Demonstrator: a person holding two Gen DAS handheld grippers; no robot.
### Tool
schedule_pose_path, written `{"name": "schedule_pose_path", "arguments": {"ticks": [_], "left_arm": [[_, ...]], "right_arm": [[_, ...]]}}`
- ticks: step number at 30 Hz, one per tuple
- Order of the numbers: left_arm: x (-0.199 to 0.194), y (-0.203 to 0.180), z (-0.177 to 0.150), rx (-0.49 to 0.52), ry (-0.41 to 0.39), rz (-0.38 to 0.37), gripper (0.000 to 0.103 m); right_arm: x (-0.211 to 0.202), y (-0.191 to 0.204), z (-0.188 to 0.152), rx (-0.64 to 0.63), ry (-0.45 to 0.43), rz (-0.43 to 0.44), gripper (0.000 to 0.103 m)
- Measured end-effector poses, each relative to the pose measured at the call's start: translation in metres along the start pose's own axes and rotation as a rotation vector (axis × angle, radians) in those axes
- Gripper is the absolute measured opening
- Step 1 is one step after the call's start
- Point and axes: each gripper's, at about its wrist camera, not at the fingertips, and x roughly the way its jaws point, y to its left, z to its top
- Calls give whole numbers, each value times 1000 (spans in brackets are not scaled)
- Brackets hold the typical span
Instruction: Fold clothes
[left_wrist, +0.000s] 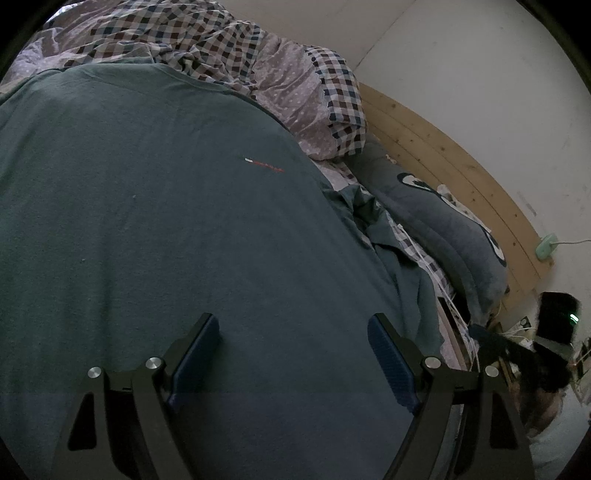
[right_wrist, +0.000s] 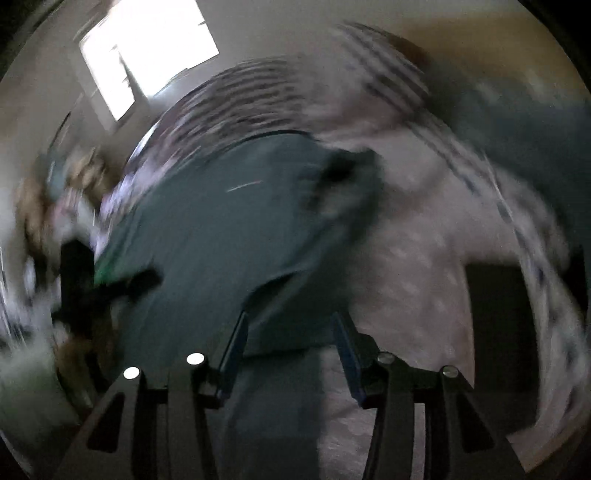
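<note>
We saw the teal T-shirt spread flat across the bed, filling most of the left wrist view: soft matte knit, faint lint specks, a small red-and-white logo stitched on the chest. The left gripper hung just over the shirt's lower part, jaws spread wide w/ nothing between them; its pads were blue and ribbed, the frame black w/ silver bolt heads. Behind the shirt lay a rumpled checked duvet, brown, navy and white squares, its underside mauve w/ pale dots. To the right, the shirt's sleeve was bunched in folds next to a grey-blue plush pillow, then a pale pine headboard of planks w/ knots, and a mint-coloured clip on its edge.

The right wrist view was heavily motion-blurred. Only it showed a bright window at upper left. The T-shirt appeared as a teal smear, and the dotted mauve sheet lay bare to its right, which the left view didn't show. The right gripper stood partly spread over the shirt's edge, approx. half open, teal cloth seen between the jaws; whether the pads touched it we couldn't tell.
</note>
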Motion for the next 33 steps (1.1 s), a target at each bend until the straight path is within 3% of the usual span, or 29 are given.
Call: {"name": "schedule_pose_path", "arguments": {"ticks": [4,6,11,14,19,23,26,29,31,33], "left_arm": [[-3,-10,1,34,2,-18,86],[-7,-31,1,115,3,-29,86],[-15,-109,-14,405,14,-45,86],[-8,-152,-29,512,28,-52,86],[18,-219,-56,648,40,-17,86],[39,-246,-65,693,18,13,86],[55,-251,-66,694,35,32,86],[73,-252,-66,689,61,58,85],[83,-250,-65,680,76,82,80],[91,-248,-63,681,89,104,65]], "right_arm": [[6,-45,-2,222,26,36,51],[9,-55,-1,282,26,36,51],[-13,-48,9,292,-90,-110,51],[-24,-35,22,265,-145,-146,51],[-41,-28,35,287,-309,-278,51],[-58,-51,19,405,-410,-306,51],[-62,-62,17,408,-391,-313,52],[-73,-68,22,407,-427,-304,53],[-79,-74,24,409,-440,-306,54],[-83,-80,26,413,-451,-305,54]]}}
